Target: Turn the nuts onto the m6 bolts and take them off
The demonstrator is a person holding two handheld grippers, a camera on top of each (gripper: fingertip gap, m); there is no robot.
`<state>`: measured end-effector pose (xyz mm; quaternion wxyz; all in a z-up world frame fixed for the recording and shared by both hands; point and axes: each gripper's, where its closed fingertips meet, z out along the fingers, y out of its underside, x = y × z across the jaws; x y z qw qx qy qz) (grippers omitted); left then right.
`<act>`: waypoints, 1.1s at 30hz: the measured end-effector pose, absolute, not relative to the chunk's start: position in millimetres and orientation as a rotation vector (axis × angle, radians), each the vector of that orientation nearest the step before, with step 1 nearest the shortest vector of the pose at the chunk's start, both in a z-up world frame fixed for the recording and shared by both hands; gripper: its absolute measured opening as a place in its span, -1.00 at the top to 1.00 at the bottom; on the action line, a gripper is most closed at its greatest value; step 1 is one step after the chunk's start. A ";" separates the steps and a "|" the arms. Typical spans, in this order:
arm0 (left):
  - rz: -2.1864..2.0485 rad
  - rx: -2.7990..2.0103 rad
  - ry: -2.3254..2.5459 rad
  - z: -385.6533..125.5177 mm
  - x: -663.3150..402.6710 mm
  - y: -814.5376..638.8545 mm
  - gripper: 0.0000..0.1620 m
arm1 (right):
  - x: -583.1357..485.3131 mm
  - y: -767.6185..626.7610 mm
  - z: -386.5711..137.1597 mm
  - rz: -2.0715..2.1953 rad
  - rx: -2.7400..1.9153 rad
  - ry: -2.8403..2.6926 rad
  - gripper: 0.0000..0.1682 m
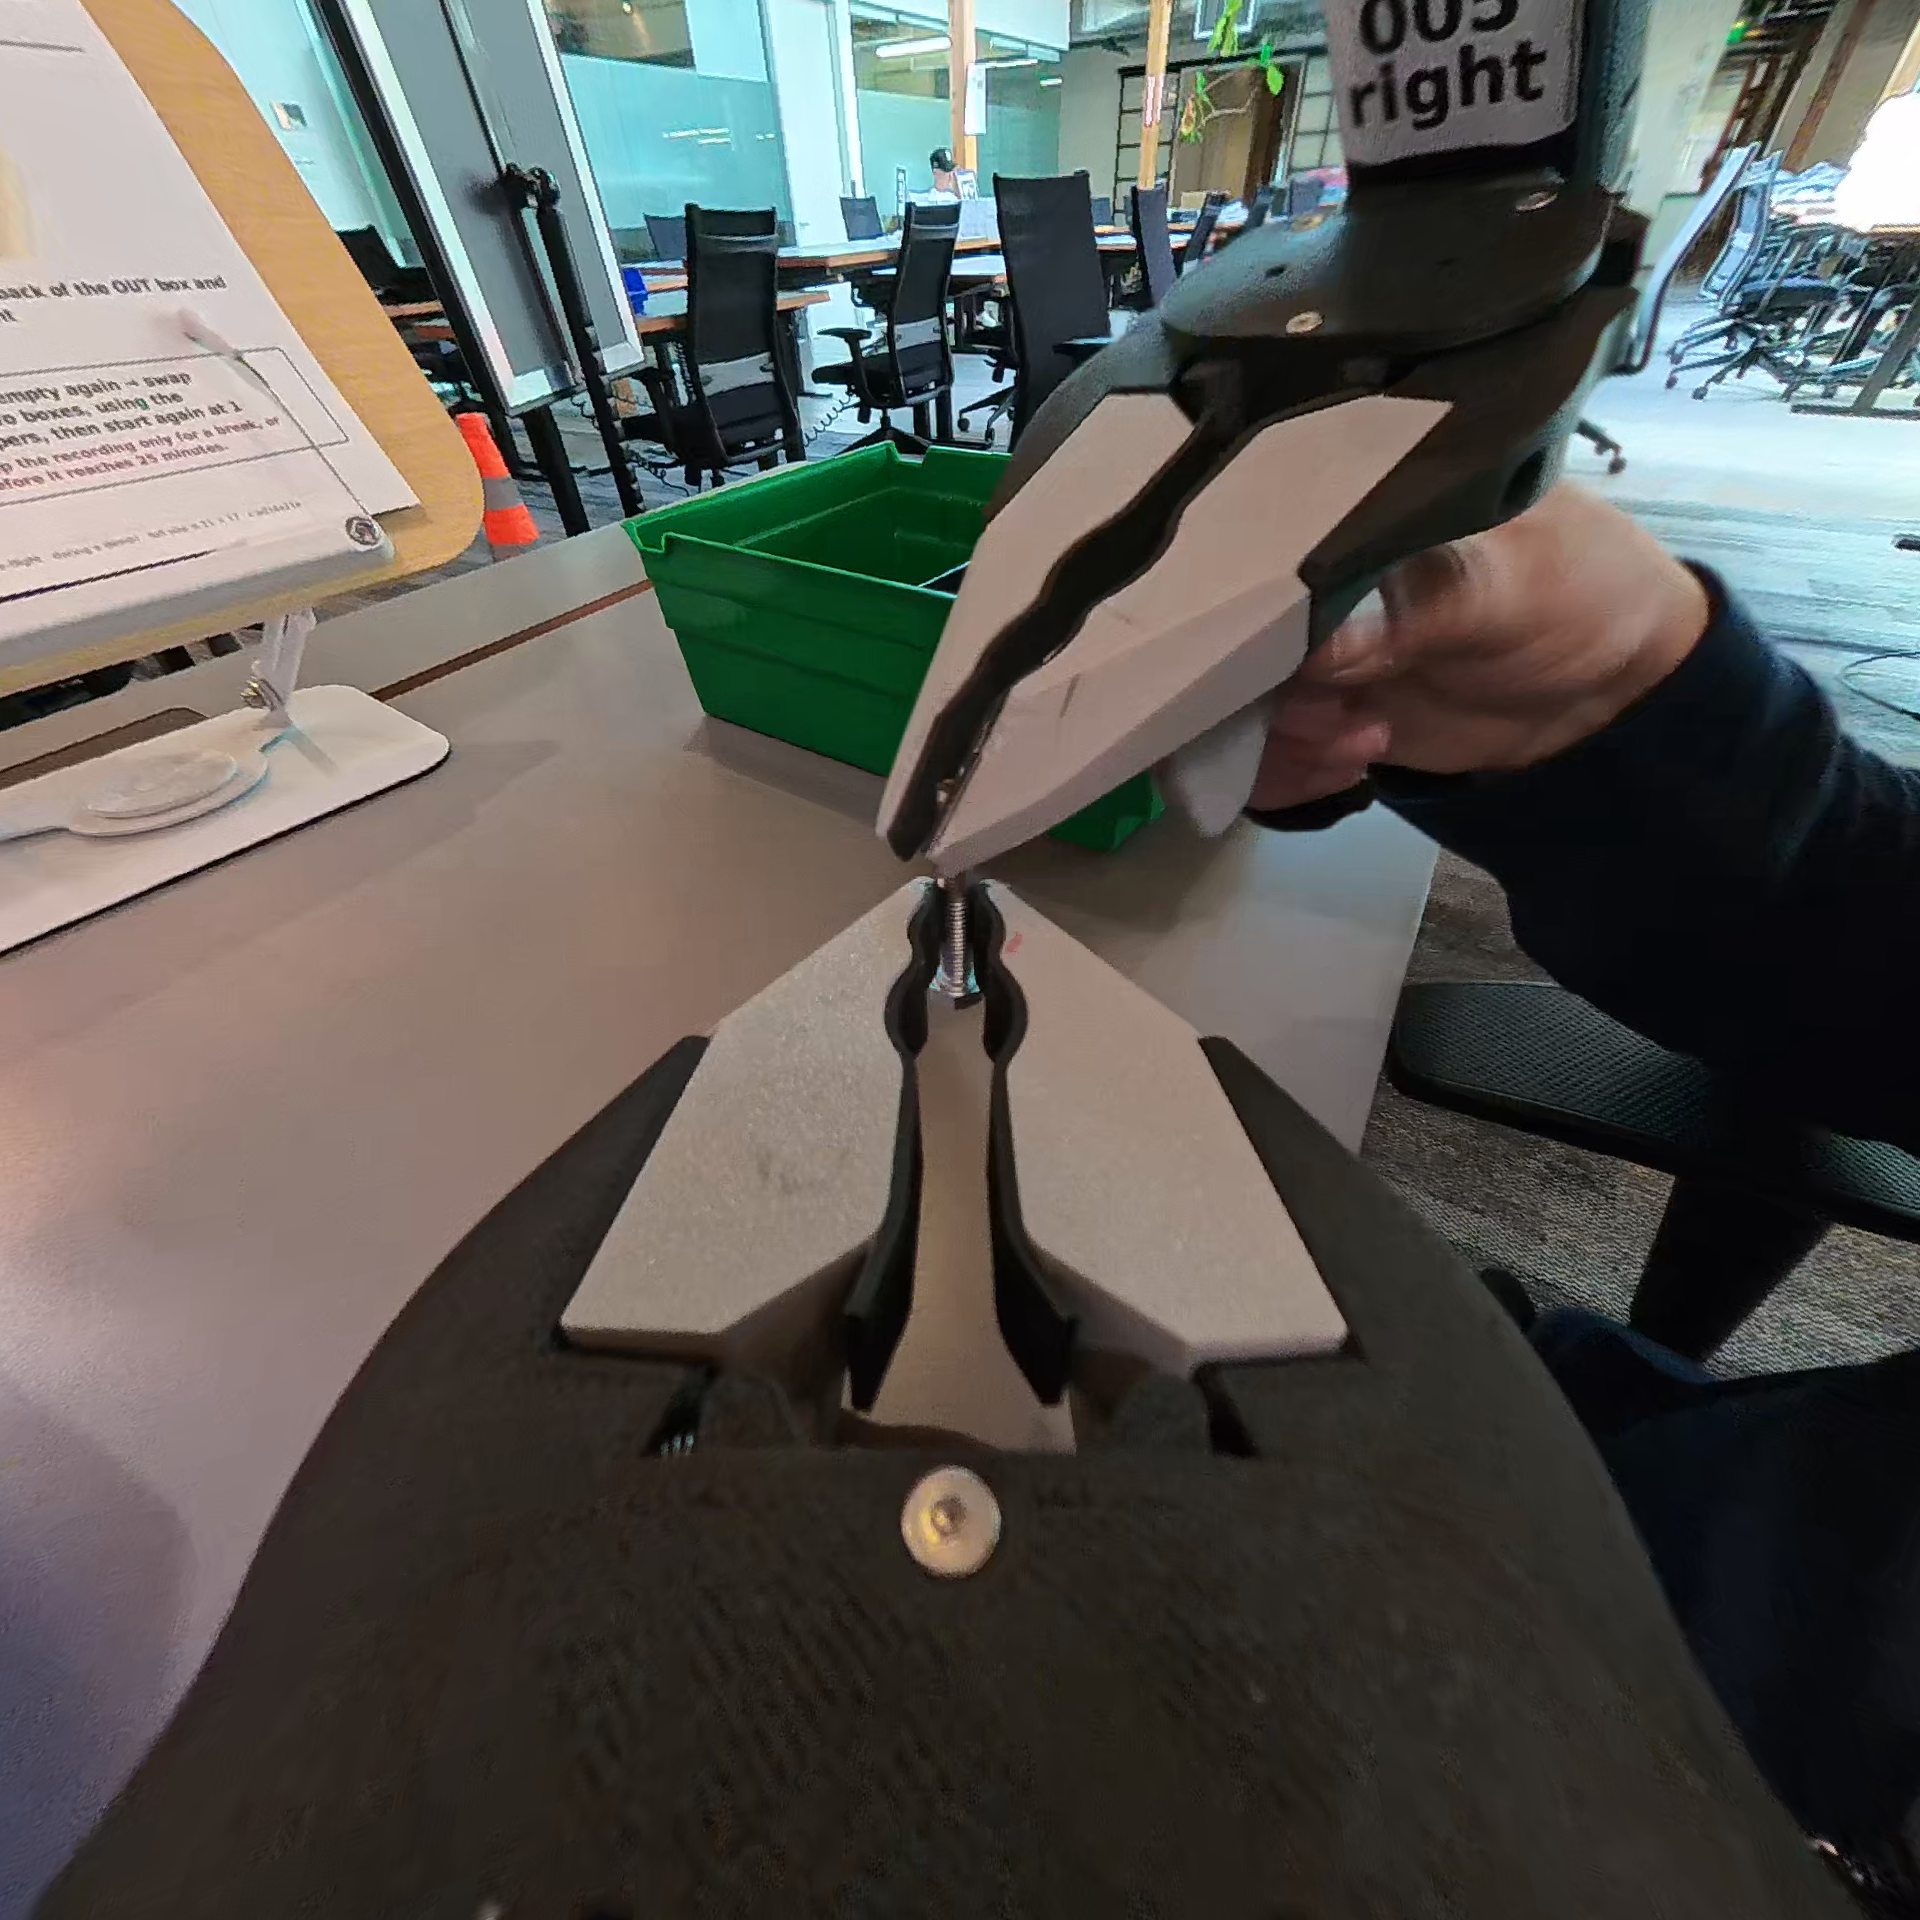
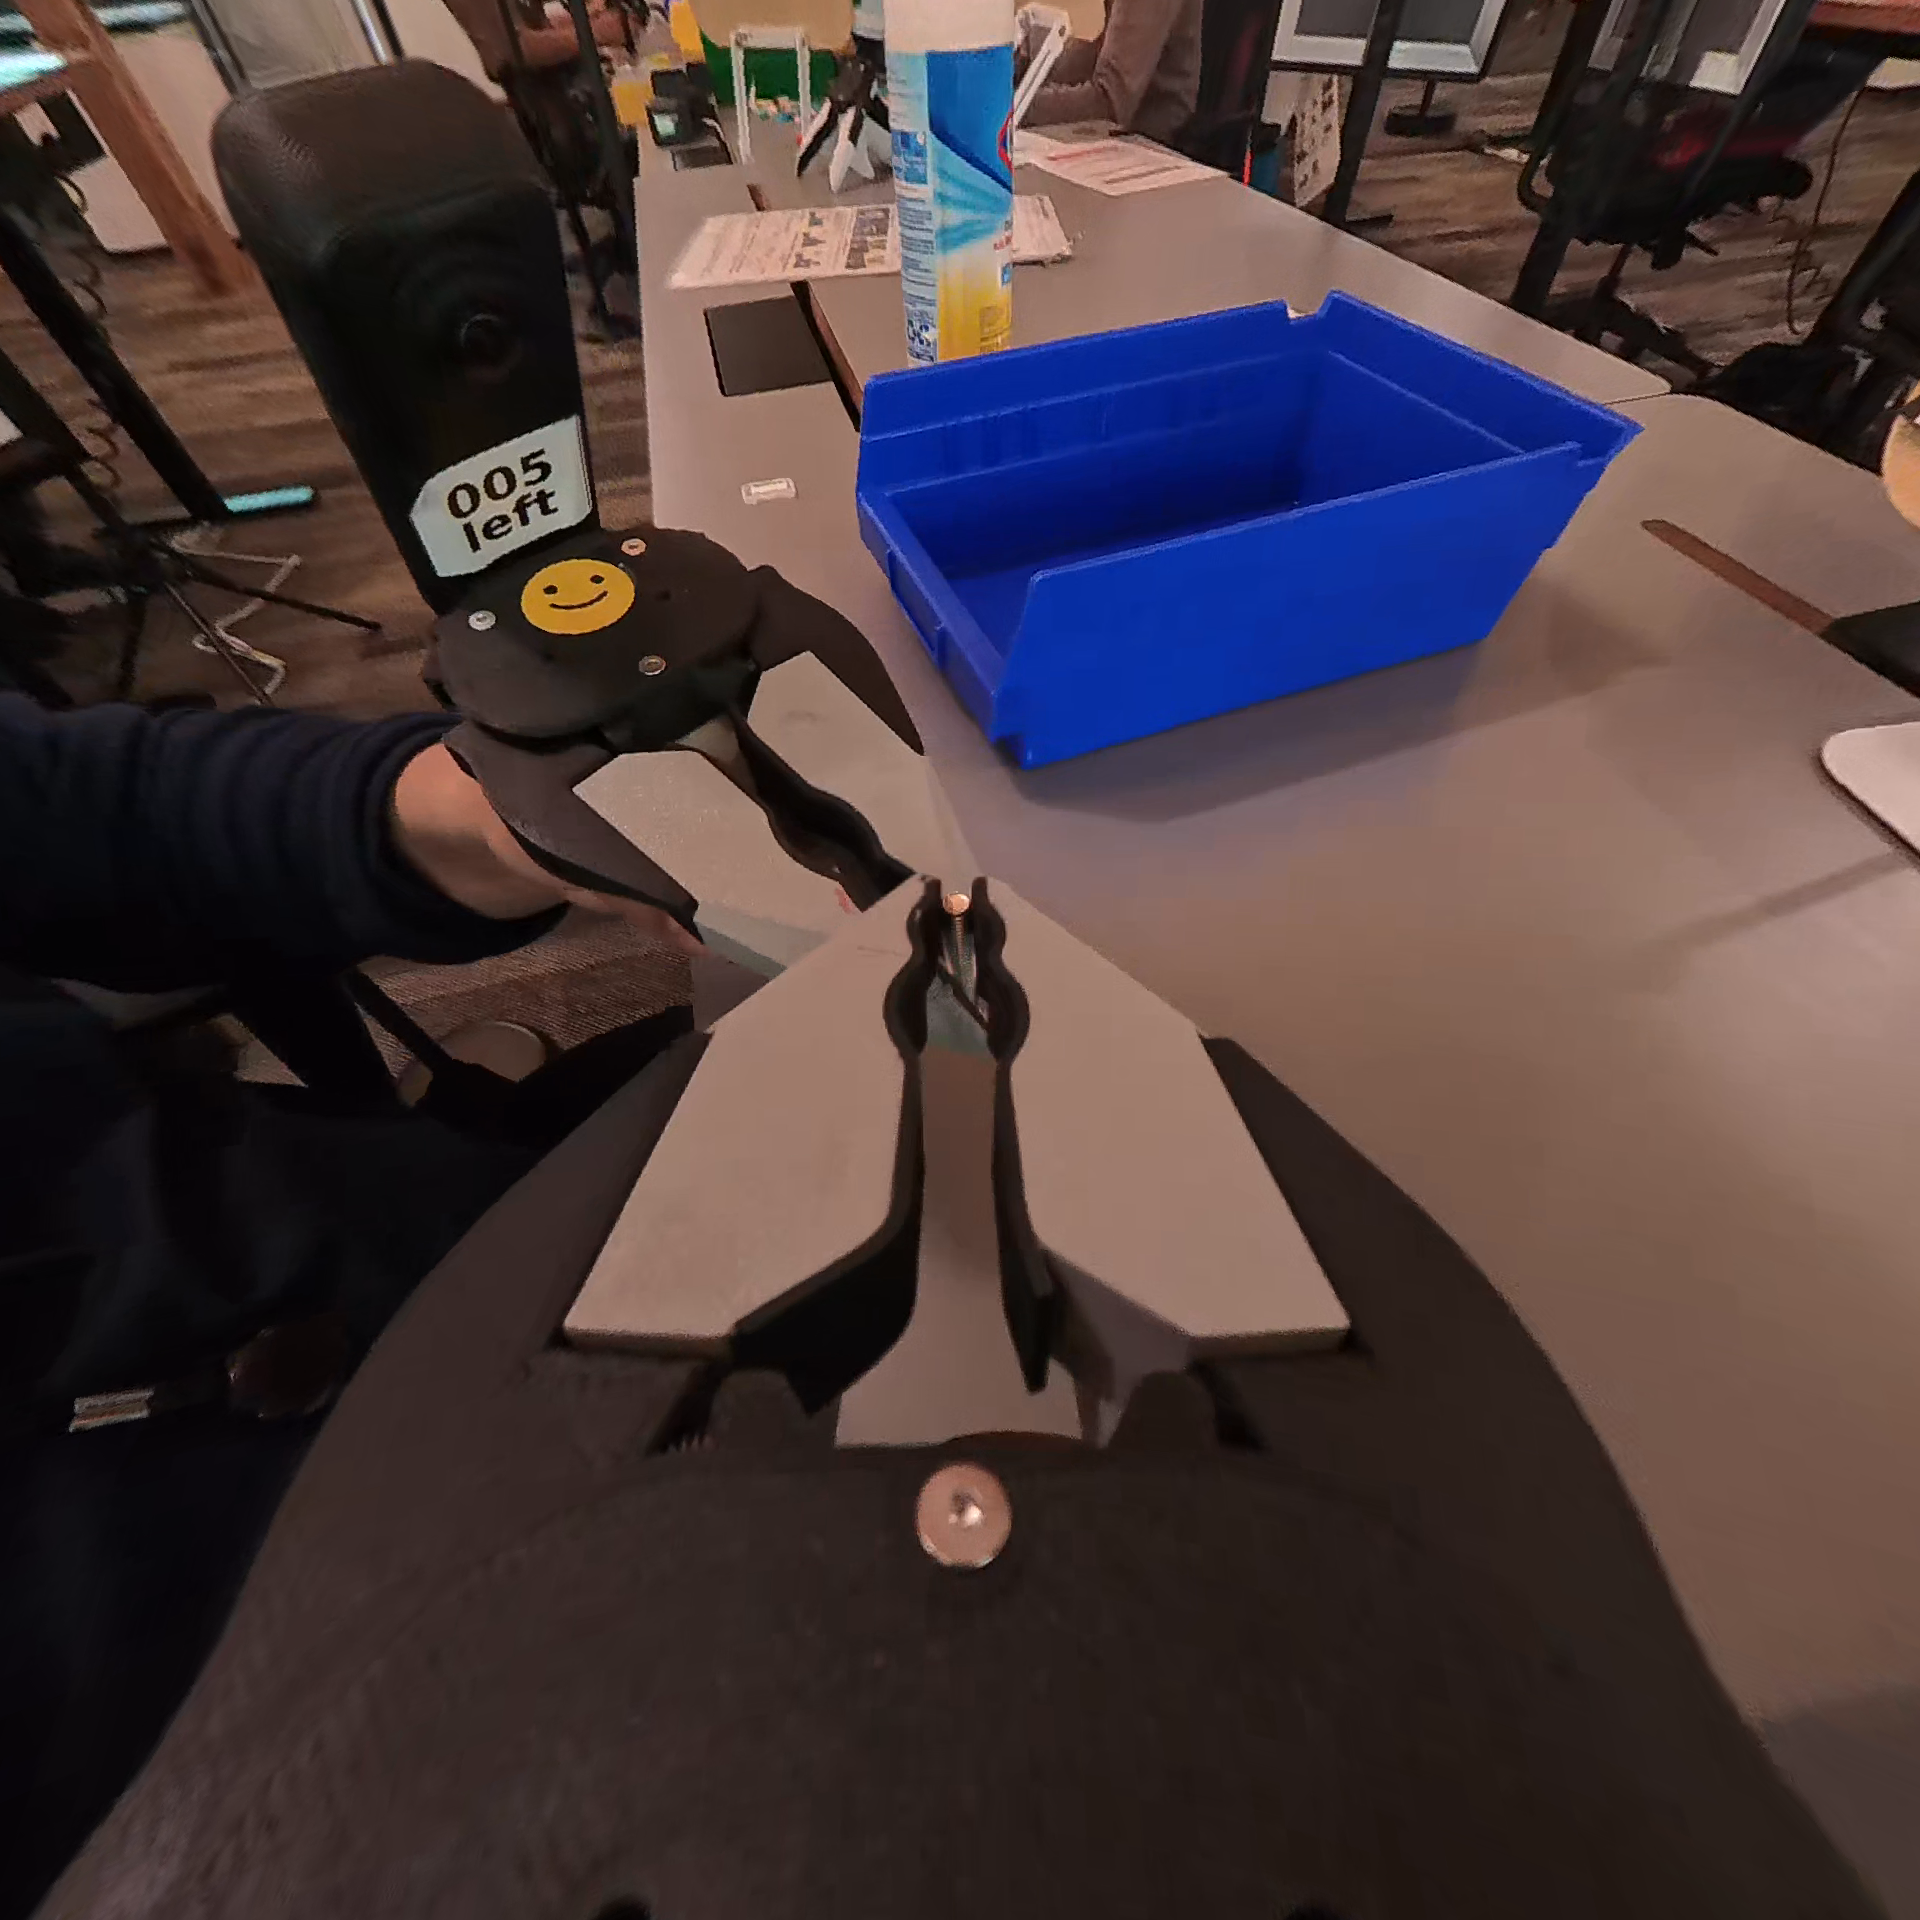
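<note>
- We see the bolt [image 1: 954, 951] as a slim, bright steel rod with fine threads, its shank running away from the camera in the left wrist view and its wider head sitting nearest the lens, in the scalloped gap of the black rubber pads.
- Our left gripper [image 1: 954, 904] is pressed together on that bolt, the grey, matte, wedge-shaped fingers [image 1: 790, 1122] meeting at the tips.
- Our right gripper [image 1: 928, 842] comes down from above in that view, its tips pinching a small metallic piece, the nut [image 1: 948, 795], right at the bolt's far end; we cannot tell whether the threads are engaged.
- The right wrist view shows the same meeting head-on: the nut [image 2: 957, 904] appears as a small shiny ring between the tips of the right gripper [image 2: 957, 902], with the threaded shank [image 2: 961, 956] behind it.
- Only the right wrist view shows the left gripper's [image 2: 883, 878] black body with its round yellow sticker [image 2: 578, 595], and the glossy blue plastic bin [image 2: 1226, 551] beyond on the smooth grey surface [image 2: 1455, 987], with a tall spray can [image 2: 951, 177] behind it.
- Only the left wrist view shows the ribbed green plastic bin [image 1: 810, 603], a paper sheet on a white stand [image 1: 166, 416], and the person's hand [image 1: 1475, 665] in a dark sleeve.
</note>
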<state>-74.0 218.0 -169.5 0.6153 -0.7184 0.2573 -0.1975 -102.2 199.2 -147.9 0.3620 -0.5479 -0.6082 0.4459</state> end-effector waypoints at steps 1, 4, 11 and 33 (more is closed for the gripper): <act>-0.455 -1.653 0.590 -169.7 -74.1 218.4 0.96 | -103.1 198.9 -149.8 1.169 -1.422 -1.565 0.97; -0.455 -1.664 0.583 -172.5 -73.6 220.9 0.96 | -103.7 201.6 -157.0 1.178 -1.446 -1.567 0.93; -0.501 -1.618 0.508 -157.3 -85.3 224.2 0.93 | -89.2 226.7 -140.6 1.053 -1.417 -1.475 0.95; -0.238 -1.618 0.070 -97.9 -286.8 206.9 0.58 | 50.3 467.2 -116.0 0.533 -1.782 -0.830 0.53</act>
